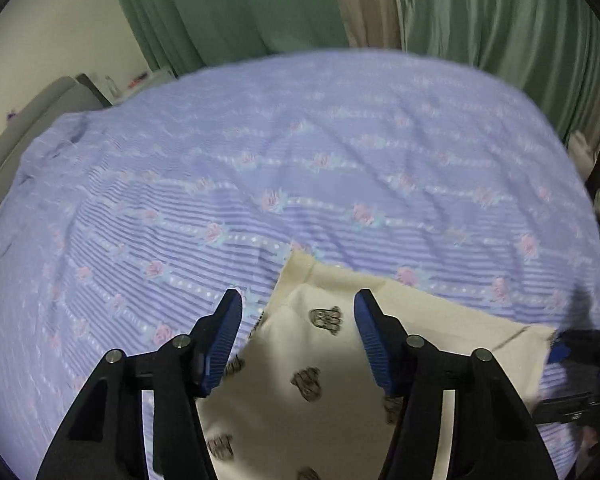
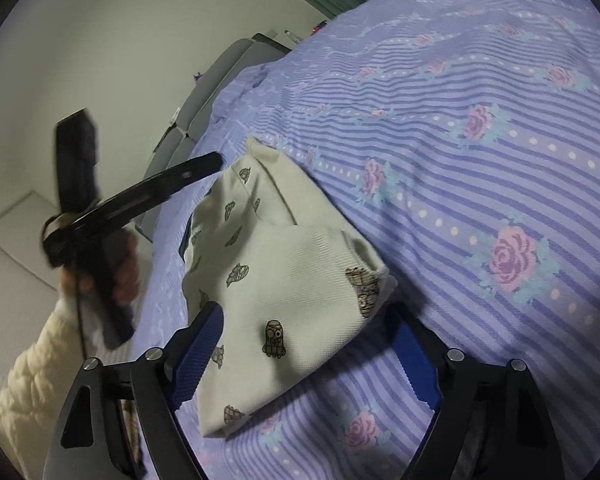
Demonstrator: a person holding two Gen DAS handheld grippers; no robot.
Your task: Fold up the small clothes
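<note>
Room: green curtains (image 1: 228, 4) hang behind a bed, with a pale wall at the side.
Surface: the bed wears a lilac striped bedspread with pink roses (image 1: 340, 152), rumpled in soft creases.
Garment: a small cream cotton garment printed with little brown owl-like figures (image 2: 284, 280) lies folded on the bedspread, near the bed's edge.
Long axis: in the right wrist view it runs from the low foreground up toward the top left, ending in a raised cloth corner; which end is which, I cannot tell.
Writing: no readable lettering on the print, which is too small and blurred.
Left gripper (image 1: 298, 300): blue-padded fingers apart, poised over the garment's corner, pads clear of the cloth, holding nothing.
Right gripper (image 2: 306, 322): fingers spread wide either side of the garment's near end, not pressing it.
Only the right view: a hand (image 2: 120, 272) in a cream quilted sleeve (image 2: 32, 376) gripping the left gripper's black handle.
Only the left view: the curtains in full.
</note>
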